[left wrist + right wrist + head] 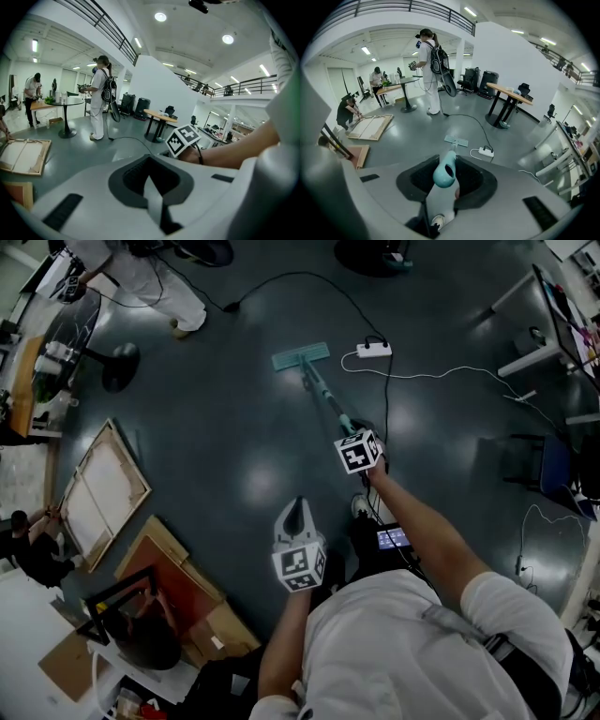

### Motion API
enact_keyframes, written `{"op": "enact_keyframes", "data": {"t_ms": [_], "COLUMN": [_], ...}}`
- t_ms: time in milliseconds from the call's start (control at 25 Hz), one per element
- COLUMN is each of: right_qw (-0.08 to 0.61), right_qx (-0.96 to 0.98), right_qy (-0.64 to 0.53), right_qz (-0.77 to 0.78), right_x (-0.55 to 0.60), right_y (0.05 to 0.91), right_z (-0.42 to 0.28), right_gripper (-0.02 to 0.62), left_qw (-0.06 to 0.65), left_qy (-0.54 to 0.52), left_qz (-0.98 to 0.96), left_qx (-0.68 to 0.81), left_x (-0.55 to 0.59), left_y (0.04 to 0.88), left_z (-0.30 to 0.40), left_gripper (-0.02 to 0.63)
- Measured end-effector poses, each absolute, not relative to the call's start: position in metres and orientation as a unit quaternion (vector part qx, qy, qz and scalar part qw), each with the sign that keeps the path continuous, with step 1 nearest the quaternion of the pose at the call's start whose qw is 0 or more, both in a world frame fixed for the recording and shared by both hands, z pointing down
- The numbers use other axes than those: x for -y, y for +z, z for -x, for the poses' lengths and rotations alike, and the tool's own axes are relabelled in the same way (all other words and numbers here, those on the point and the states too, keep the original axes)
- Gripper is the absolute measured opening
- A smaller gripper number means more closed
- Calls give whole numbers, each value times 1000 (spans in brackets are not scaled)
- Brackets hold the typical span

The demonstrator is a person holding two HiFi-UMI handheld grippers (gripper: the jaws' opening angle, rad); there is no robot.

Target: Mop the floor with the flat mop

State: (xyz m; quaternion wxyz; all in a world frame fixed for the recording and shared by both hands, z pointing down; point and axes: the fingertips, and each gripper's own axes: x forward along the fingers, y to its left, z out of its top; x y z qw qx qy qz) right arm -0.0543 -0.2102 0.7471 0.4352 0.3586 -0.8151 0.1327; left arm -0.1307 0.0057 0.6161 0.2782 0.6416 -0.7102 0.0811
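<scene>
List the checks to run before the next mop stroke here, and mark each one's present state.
1. Right gripper shut on the teal-ended handle of the flat mop: ok.
2. Teal rectangular mop head lying flat on the dark grey floor: ok.
3. Left gripper helping on the handle: not ok; its fingers are together on nothing.
4. Path clear of the white power strip: not ok; it lies close beside the mop head.
5. Person in white clothes apart from the mop head: ok.
6. Mop pad wet: cannot tell.
</scene>
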Motion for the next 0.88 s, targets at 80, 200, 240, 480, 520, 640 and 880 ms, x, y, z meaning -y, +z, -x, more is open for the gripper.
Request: {"op": "enact_keyframes", "data": {"t_ms": [80, 200, 240, 480, 520, 640, 880], "right_qw": [438, 435, 434, 436, 436, 433, 433], "right_qx": [814, 817, 818, 822, 823, 827, 834], "right_qy": [135, 143, 146, 156, 158, 161, 143], "right_qz": [-356, -350, -348, -331, -327, -320, -313], "right_x": [198, 172, 159, 73, 60, 26, -3], "right_y": [741, 720, 712, 661, 652, 631, 620], "right_z": [43, 22, 13, -45, -53, -70, -77], "right_gripper": [112, 113, 112, 113, 112, 114, 112], "left_qw": [276, 274, 275, 276, 275, 268, 261], "left_qy": [79, 76, 75, 64, 61, 54, 52], "left_qz": [-647, -655, -658, -674, -677, -687, -698], "left_qx": [707, 700, 697, 682, 680, 674, 665], "left_x": [-4, -5, -8, -29, -31, -38, -46], "left_y": [616, 616, 615, 603, 600, 590, 584], "left_z": [128, 121, 117, 93, 89, 79, 66], "left_gripper": [5, 5, 5, 5, 5, 5, 5]}}
